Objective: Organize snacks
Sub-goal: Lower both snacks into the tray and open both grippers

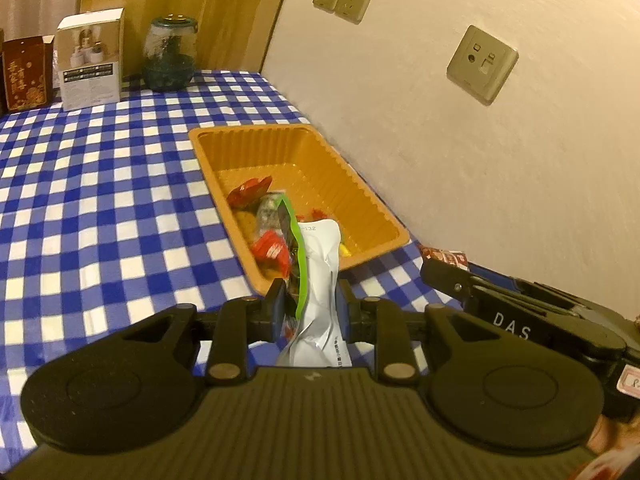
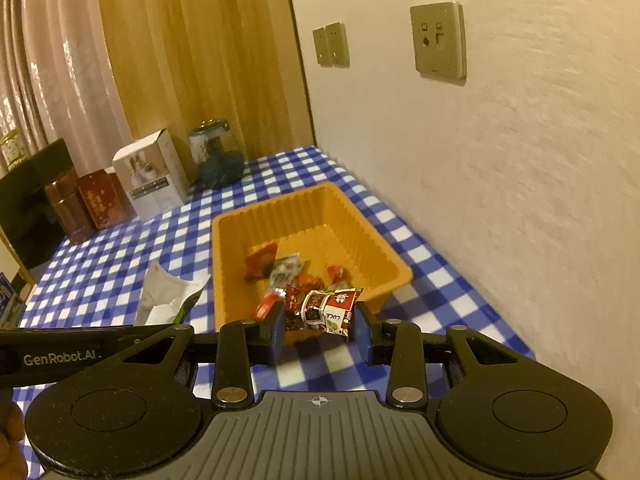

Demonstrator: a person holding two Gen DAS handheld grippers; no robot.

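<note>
1. Lettering: the right claw's body, seen at the right edge of the left wrist view, bears "DAS", with a pink tag below it cut off by the frame. The left claw's body, seen in the right wrist view, bears "GenRobot.AI". The white pouch (image 1: 320,280) shows "132" near its top; its lower print is too small to read. A dark red box (image 1: 26,74) carries gold Chinese characters, not legible.
2. Left claw (image 1: 310,308): clamped on the white pouch with green edge, held upright just short of the orange tray's (image 1: 304,136) near rim.
3. Right claw (image 2: 320,330): clamped on a dark red-and-white snack packet (image 2: 324,310), held at the tray's (image 2: 280,208) near rim; its print appears upside down and is not clearly readable.
4. Tray contents: several small red wrapped snacks (image 1: 250,192) and a silvery one lie on the tray floor; the held pouch hides some of them in the left wrist view.
5. View differences: the right wrist view shows a brown canister (image 2: 66,208) and a dark screen at the far left corner of the desk, both outside the left wrist view.
6. Far edge of the checked desk (image 1: 100,200): white product box (image 1: 90,60) and green-lidded glass jar (image 1: 170,56), standing beside the dark red box.
7. Wall: three socket plates (image 1: 482,64), above the desk's right edge.
</note>
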